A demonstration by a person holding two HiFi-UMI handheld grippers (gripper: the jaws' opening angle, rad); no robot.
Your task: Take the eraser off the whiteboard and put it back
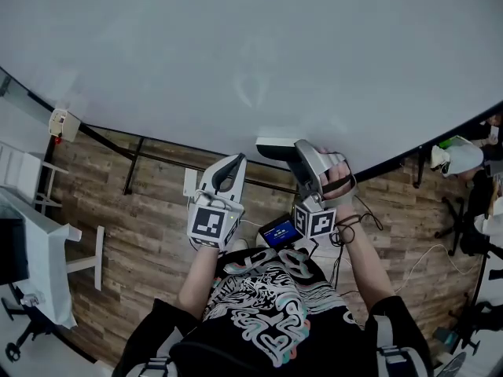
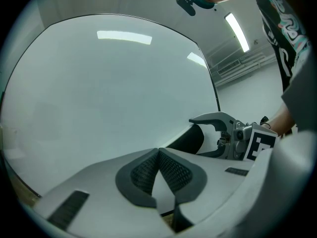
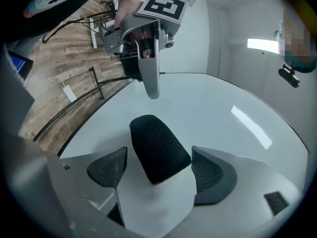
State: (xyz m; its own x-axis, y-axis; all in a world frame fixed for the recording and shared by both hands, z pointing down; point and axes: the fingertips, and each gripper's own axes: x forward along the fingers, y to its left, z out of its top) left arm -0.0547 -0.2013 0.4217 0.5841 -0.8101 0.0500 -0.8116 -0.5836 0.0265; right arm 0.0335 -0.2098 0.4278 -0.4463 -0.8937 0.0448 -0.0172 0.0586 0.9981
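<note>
Right gripper view has the right gripper (image 3: 159, 172) spread wide, its pads off the black-felted eraser (image 3: 158, 148), which sits askew between them against the whiteboard (image 3: 233, 128), near its lower edge. One corner lies just beside a pad, so a crooked pull-back could well catch it and knock it off the whiteboard; a weak cling might also let it slide. Both hands aim level at the whiteboard, side by side. The left gripper (image 2: 158, 152) is closed on nothing.

A wood-plank floor (image 1: 149, 234) (brown) holds what may be a white desk (image 1: 35, 246).
</note>
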